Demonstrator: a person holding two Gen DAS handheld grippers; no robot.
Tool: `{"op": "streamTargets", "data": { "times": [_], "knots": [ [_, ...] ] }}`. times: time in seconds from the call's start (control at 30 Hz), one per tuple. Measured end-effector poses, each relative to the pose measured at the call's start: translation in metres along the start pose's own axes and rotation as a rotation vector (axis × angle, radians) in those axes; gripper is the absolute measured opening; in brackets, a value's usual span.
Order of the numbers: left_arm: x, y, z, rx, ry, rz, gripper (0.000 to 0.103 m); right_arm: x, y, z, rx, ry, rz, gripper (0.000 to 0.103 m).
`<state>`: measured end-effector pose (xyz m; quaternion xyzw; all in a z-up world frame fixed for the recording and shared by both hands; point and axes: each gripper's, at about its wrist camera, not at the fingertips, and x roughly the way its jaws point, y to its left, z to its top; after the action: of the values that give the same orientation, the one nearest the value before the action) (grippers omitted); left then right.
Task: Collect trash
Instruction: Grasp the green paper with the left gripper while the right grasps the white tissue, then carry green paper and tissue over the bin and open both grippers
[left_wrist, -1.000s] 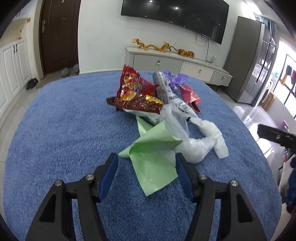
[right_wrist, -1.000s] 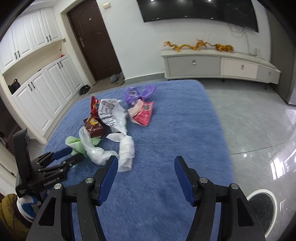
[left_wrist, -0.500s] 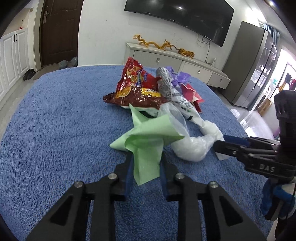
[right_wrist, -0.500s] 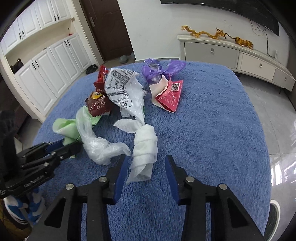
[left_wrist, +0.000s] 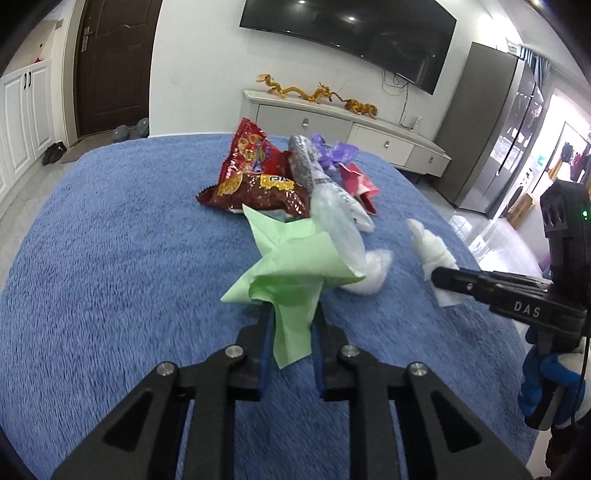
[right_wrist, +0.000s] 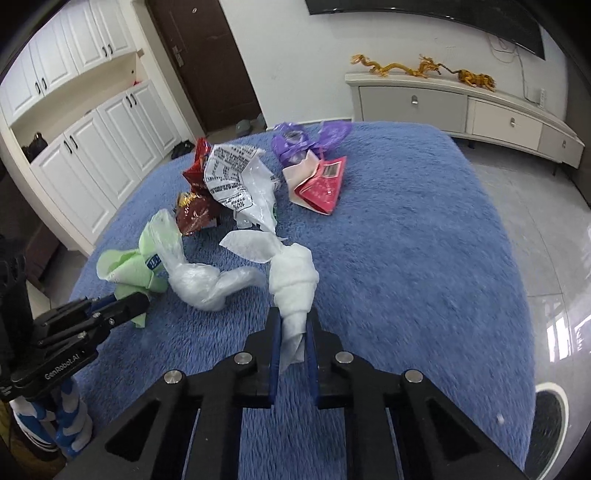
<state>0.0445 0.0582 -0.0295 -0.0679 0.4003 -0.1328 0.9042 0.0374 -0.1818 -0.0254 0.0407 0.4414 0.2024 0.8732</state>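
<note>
Trash lies in a pile on a blue fuzzy cloth (left_wrist: 110, 258). My left gripper (left_wrist: 291, 317) is shut on a crumpled green paper (left_wrist: 291, 266), which also shows in the right wrist view (right_wrist: 129, 269). My right gripper (right_wrist: 291, 325) is shut on a twisted white tissue (right_wrist: 291, 280), seen from the side in the left wrist view (left_wrist: 432, 251). A clear plastic bag (right_wrist: 203, 280) lies between them. Behind are a dark red snack bag (left_wrist: 255, 184), a white printed wrapper (right_wrist: 236, 181), a red packet (right_wrist: 321, 184) and a purple wrapper (right_wrist: 299, 140).
The cloth's right edge drops to a shiny tiled floor (right_wrist: 535, 221). A low white sideboard (right_wrist: 461, 107) with gold dragon figures stands at the far wall. White cupboards (right_wrist: 92, 147) and a dark door (right_wrist: 207, 62) are at the left.
Both grippers have shut: the left on the green paper, the right on the white tissue. The tissue now stands apart from the plastic bag and both pieces are lifted a little.
</note>
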Motion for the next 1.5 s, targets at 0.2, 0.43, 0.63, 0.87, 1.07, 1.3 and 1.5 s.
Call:
{"op": "streamTargets", "data": {
  "times": [0.2,0.43,0.63,0.87,1.07,1.3,1.5],
  "knots": [
    [-0.025,-0.013,-0.011,0.026,-0.024,-0.020,0.017,-0.035,-0.006,-0.012,0.035,-0.050,-0.002,0.012],
    [-0.059,-0.037,-0.016,0.064,-0.067,-0.039,0.017,-0.073,-0.012,-0.029,0.073,-0.119,-0.010,0.012],
    [-0.078,-0.068,-0.013,0.113,-0.092,-0.065,0.017,-0.108,-0.028,-0.047,0.112,-0.178,-0.029,0.012],
    [-0.074,-0.121,-0.005,0.203,-0.080,-0.118,0.017,-0.149,-0.062,-0.074,0.186,-0.247,-0.091,0.012],
    [-0.054,-0.188,-0.009,0.325,-0.031,-0.185,0.017,-0.182,-0.113,-0.109,0.304,-0.294,-0.177,0.012],
    [-0.023,-0.272,-0.015,0.460,0.032,-0.261,0.017,-0.203,-0.175,-0.155,0.466,-0.314,-0.259,0.012],
    [0.020,-0.341,-0.017,0.534,0.103,-0.313,0.017,-0.201,-0.228,-0.188,0.604,-0.295,-0.290,0.012]
  ]
}}
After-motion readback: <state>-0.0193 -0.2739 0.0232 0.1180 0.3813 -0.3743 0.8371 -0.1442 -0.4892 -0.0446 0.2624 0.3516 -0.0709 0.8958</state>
